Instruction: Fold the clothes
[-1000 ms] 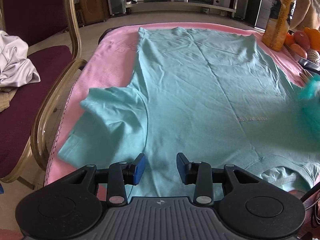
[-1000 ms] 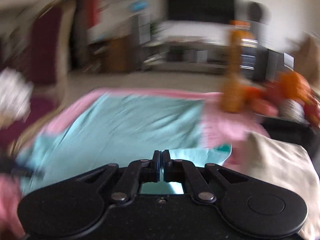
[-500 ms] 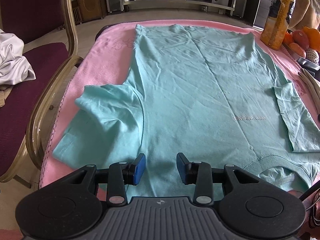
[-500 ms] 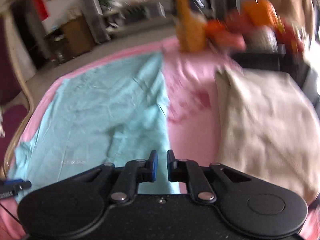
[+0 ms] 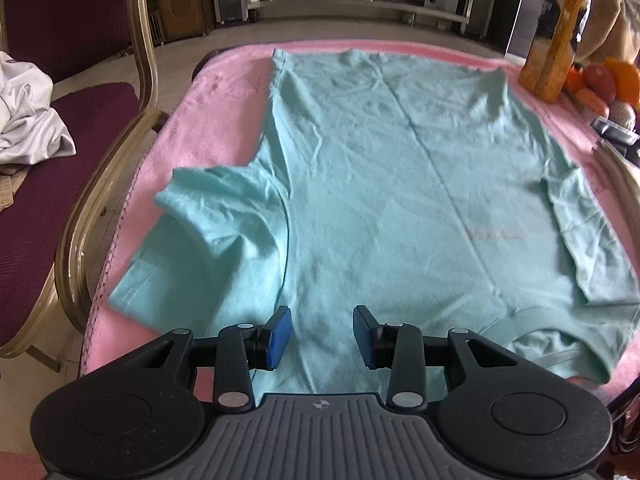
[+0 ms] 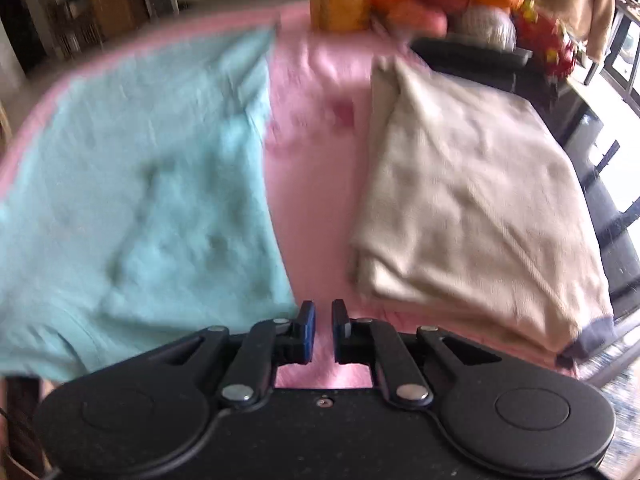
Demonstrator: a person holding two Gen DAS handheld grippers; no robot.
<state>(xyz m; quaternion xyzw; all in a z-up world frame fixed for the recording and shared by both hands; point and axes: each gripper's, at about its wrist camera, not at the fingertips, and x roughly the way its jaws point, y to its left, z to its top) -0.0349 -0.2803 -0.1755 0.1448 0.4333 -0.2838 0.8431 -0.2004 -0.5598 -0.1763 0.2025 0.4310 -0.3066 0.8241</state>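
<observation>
Left wrist view shows a teal T-shirt (image 5: 392, 184) spread flat on a pink blanket (image 5: 224, 104) that covers the bench. The shirt's collar (image 5: 540, 340) lies at the near edge, just right of the left gripper (image 5: 322, 334), and its hem runs along the far edge. One sleeve (image 5: 208, 236) spreads out to the left of the shirt body, rumpled; the other sleeve (image 5: 580, 240) is folded in over the body on the right. The left gripper hangs over the shirt's near edge with its blue pads wide apart and nothing between them. A maroon chair (image 5: 60, 184) with a white cloth (image 5: 28, 116) on its seat stands left of the shirt. An orange bottle (image 5: 556, 36) and fruit (image 5: 604, 80) sit past the shirt's far right corner.

Right wrist view is blurred. The right gripper (image 6: 323, 330) sits over bare pink blanket just right of the shirt (image 6: 140, 184), jaws a narrow gap apart and holding nothing. A folded beige garment (image 6: 472, 192) lies to the right of the shirt, apart from it.
</observation>
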